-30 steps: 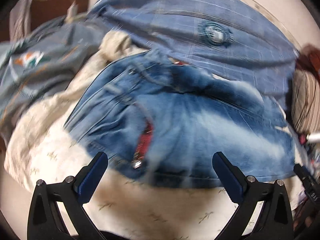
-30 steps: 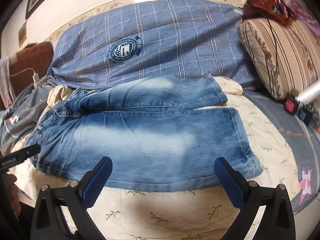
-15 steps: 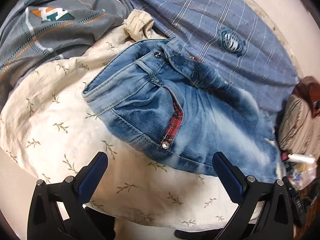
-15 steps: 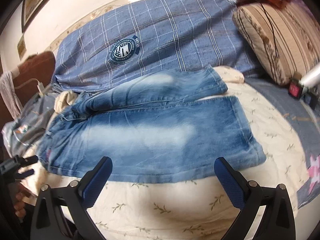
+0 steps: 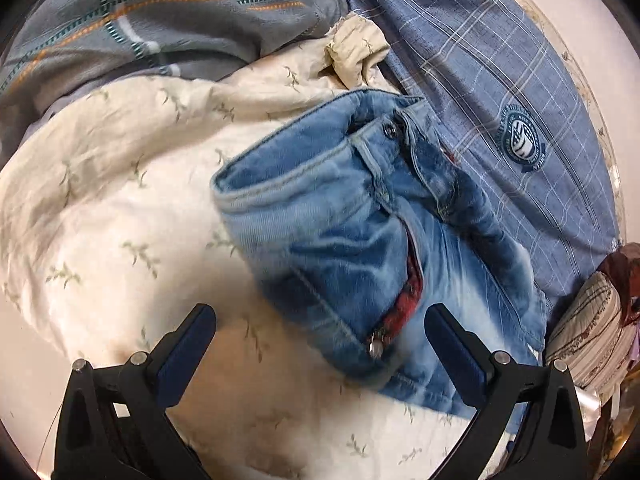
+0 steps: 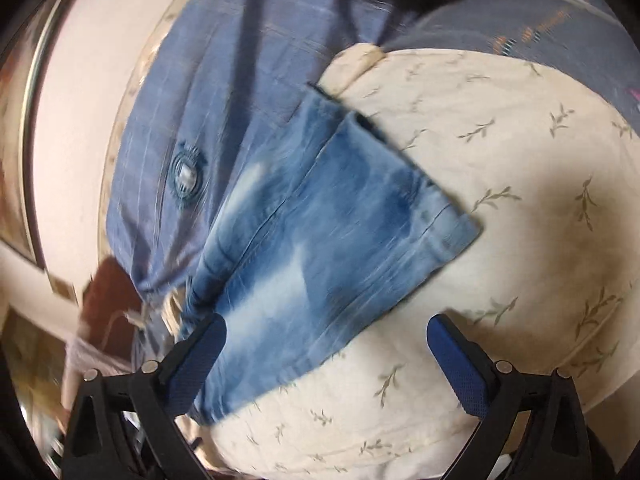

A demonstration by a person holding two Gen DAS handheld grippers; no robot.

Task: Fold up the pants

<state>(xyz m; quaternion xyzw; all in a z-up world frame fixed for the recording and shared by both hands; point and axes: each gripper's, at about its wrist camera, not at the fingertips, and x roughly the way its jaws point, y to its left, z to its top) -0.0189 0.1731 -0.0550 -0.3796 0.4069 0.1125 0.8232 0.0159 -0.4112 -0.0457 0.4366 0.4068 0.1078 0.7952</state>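
1. The bed, covered by a cream sheet printed with small leaf sprigs (image 5: 120,208), filled both views and carried everything. A blue plaid fabric with a round dark crest (image 5: 520,148) lay along its far side, at the upper right of the left wrist view.

2. The faded blue denim pants (image 5: 360,240) lay flat on that sheet, not yet folded. Their waistband with a metal button (image 5: 390,131) sat at the centre of the left wrist view. The two leg hems (image 6: 420,200) sat centre-right in the right wrist view.

3. Over the last second both cameras had swung. The left view had closed in on the waistband corner and the red-lined pocket opening (image 5: 404,308). The right view, blurred by motion, had turned from the whole garment toward the hem end.

4. I judged this as each tool lining up on its own end of the pants, ready for a first grasp.

5. The left hand-held gripper (image 5: 320,332) had its jaws spread wide and held nothing. The pocket edge lay between its blue pads in the picture.

6. The right hand-held gripper (image 6: 326,340) was likewise spread wide and empty. The lower leg edge showed between its pads. Whether either tool touched the cloth I could not tell.

7. A grey patterned garment (image 5: 140,20) lay at the upper left, clear of the pants.
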